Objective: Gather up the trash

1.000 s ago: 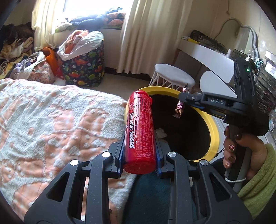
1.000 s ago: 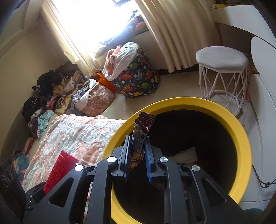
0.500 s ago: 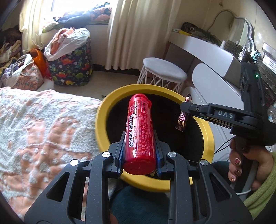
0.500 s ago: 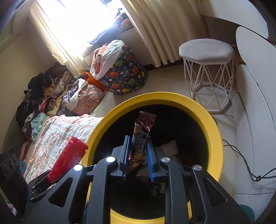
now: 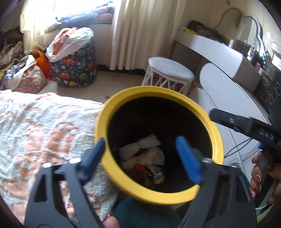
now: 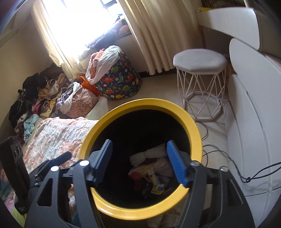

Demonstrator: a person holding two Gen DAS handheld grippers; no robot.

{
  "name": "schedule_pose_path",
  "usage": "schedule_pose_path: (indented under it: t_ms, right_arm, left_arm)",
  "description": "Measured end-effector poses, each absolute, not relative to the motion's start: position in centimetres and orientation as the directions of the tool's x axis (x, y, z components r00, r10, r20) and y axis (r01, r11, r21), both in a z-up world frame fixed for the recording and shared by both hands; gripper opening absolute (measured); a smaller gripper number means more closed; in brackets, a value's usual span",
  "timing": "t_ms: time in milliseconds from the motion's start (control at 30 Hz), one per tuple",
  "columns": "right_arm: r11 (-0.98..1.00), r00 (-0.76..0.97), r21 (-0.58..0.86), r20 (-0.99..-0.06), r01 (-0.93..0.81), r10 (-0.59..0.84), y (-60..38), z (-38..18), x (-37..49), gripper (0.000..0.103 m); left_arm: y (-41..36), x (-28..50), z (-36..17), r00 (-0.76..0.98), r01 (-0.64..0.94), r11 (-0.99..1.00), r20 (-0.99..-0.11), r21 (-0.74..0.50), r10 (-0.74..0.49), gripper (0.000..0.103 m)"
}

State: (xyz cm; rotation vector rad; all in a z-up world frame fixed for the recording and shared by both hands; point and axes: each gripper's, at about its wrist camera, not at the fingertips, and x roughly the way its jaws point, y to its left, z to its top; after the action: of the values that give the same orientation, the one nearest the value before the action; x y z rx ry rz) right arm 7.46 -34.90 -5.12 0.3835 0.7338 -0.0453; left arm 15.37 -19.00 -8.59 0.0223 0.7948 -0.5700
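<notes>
Our left tongs are spread wide and hold nothing, the blue ribbed pads hanging over the mouth of the bin. Our right tongs gape just as wide, also empty, above the same opening. The bin is round, with a smooth yellow rim and black inside. The trash lies at its bottom: crumpled wrappers, white paper, something red. A nubby peach-and-white blanket touches the rim.

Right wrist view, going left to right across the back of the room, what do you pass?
Clothes pile → floral bag → dinosaur-print bag → white stool → white desk.
</notes>
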Motion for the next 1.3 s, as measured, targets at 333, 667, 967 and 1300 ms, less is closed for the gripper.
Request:
schedule_pose_path:
  t_ms: [333,667,967,1300]
  right_arm:
    - [0.967,0.86,0.233,-0.51,0.104,0.031,-30.1,-2.8,3.5,0.096]
    - [0.986,0.959,0.156,-0.283,0.055,-0.009,-25.0,-2.3,-0.5,0.096]
    - [0.994,0.972,0.097,-0.233,0.047,-0.023,-23.2,-2.9,-1.8,0.096]
    - [0.995,0.974,0.089,-0.228,0.035,-0.014,-22.8,-3.1,-2.1,0.096]
  left_arm:
    - [-12.8,12.5,-5.9,0.688,0.373,0.915,-0.616,-0.152,-0.383,0.092]
    - [-7.0,8.0,-4.5,0.805,0.238,0.967,-0.539,-0.086,-0.247,0.092]
    - [-3.9,4.2,-3.3,0.884,0.169,0.984,-0.432,-0.056,-0.177,0.092]
    - [-3.5,4.0,-3.5,0.886,0.151,0.987,-0.434,-0.06,-0.162,0.092]
